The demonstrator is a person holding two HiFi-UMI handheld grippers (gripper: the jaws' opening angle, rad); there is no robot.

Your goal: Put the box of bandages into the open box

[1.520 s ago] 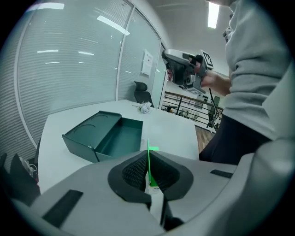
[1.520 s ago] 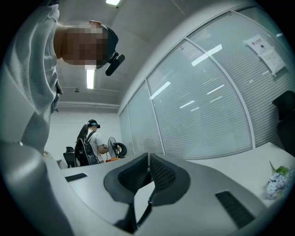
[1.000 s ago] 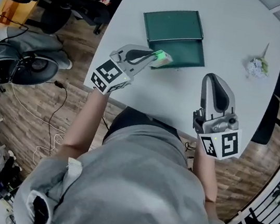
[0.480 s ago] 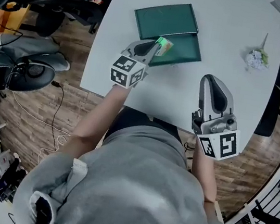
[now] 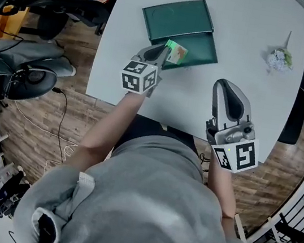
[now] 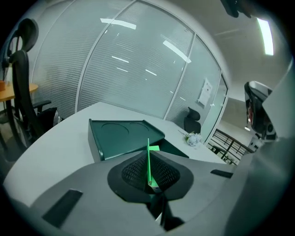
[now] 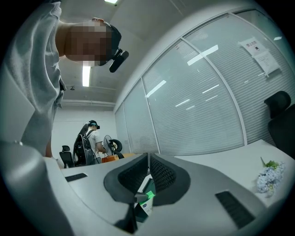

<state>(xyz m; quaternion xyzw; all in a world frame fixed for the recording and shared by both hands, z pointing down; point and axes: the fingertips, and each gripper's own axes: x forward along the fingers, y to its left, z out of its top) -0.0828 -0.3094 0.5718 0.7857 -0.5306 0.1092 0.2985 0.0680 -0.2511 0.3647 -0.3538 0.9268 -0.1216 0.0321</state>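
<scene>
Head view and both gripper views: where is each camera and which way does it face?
Head view: on the person's head, steeply down at the table; shirt and arms show.
Left gripper view: on the left gripper, toward the open box; its jaws grip the bandage box.
Right gripper view: on the right gripper, toward the glass wall; shut jaws, grey sleeve show.
Shared: flowers in all three.
</scene>
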